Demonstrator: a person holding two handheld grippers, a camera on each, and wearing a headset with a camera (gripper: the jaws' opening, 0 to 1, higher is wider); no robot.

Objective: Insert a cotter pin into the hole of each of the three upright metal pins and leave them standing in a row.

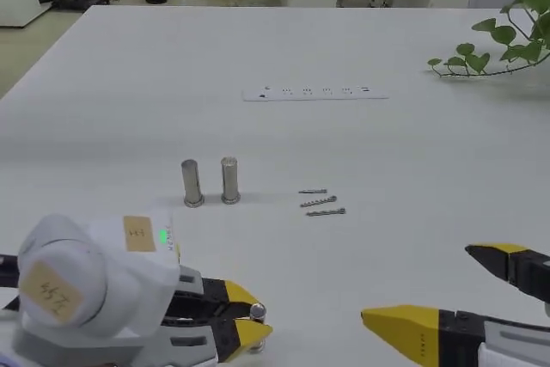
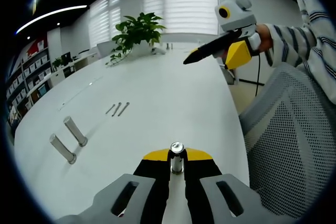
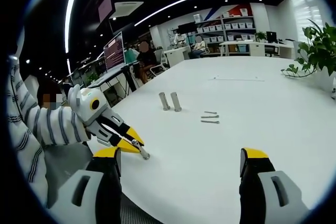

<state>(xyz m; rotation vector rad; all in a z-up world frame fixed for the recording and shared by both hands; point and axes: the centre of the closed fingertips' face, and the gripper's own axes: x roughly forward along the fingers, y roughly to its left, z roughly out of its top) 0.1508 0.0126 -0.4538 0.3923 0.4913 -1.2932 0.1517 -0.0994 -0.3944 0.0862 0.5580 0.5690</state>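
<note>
Two metal pins (image 1: 192, 183) (image 1: 229, 180) stand upright side by side mid-table. To their right lie three cotter pins (image 1: 318, 201) in a loose stack. My left gripper (image 1: 249, 322) is low at the near left, shut on a third metal pin (image 1: 256, 311); in the left gripper view that pin (image 2: 177, 157) stands upright between the yellow jaws. My right gripper (image 1: 417, 283) hovers open at the near right, nothing between its jaws. The right gripper view shows the standing pins (image 3: 170, 101), the cotter pins (image 3: 210, 117) and the left gripper's held pin (image 3: 140, 149).
A white power strip (image 1: 314, 93) lies flat farther back on the white table (image 1: 404, 152). A leafy plant (image 1: 503, 40) reaches in at the far right. A mesh chair (image 2: 294, 145) sits by the near table edge. Office furniture lies beyond.
</note>
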